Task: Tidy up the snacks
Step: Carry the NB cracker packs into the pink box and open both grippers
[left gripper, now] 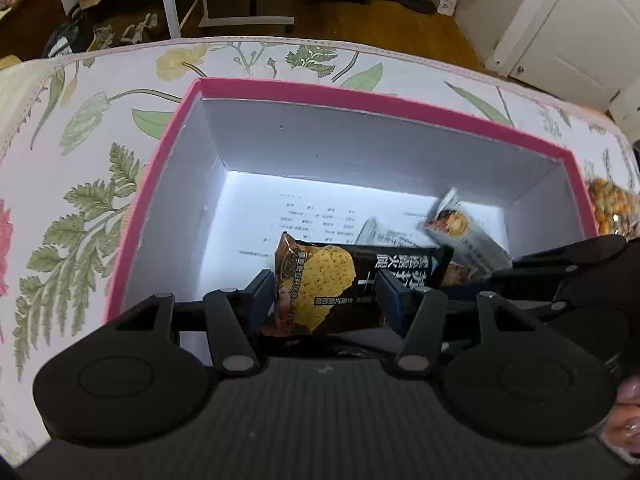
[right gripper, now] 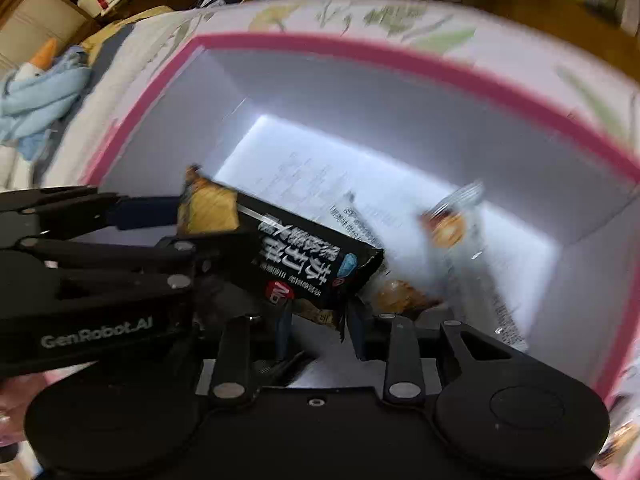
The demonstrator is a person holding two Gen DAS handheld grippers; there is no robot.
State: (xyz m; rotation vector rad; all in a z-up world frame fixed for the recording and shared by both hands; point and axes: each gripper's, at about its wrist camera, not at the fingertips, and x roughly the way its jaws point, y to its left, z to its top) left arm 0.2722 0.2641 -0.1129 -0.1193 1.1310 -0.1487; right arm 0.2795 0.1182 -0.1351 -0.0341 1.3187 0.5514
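A black cracker packet (left gripper: 320, 284) with a yellow cracker picture sits crosswise between my left gripper's (left gripper: 326, 284) fingers, and the pads press on it. It hangs low inside the pink-rimmed box (left gripper: 360, 94), just above the white floor. In the right wrist view the same black packet (right gripper: 304, 252) slants across, with the left gripper (right gripper: 180, 228) at the left. My right gripper (right gripper: 320, 328) stands narrowly open behind the black packet's end. A white packet (right gripper: 460, 236) with a food picture lies blurred and loose in the box, right of the fingers; the white packet (left gripper: 468, 232) sits by the right gripper (left gripper: 508, 268).
The pink-rimmed box (right gripper: 360, 54) stands on a floral tablecloth (left gripper: 100, 140). A bag of orange snacks (left gripper: 612, 208) lies just outside the box's right wall. A light blue cloth (right gripper: 36, 96) lies off to the left. A printed sheet lines the box floor (left gripper: 300, 216).
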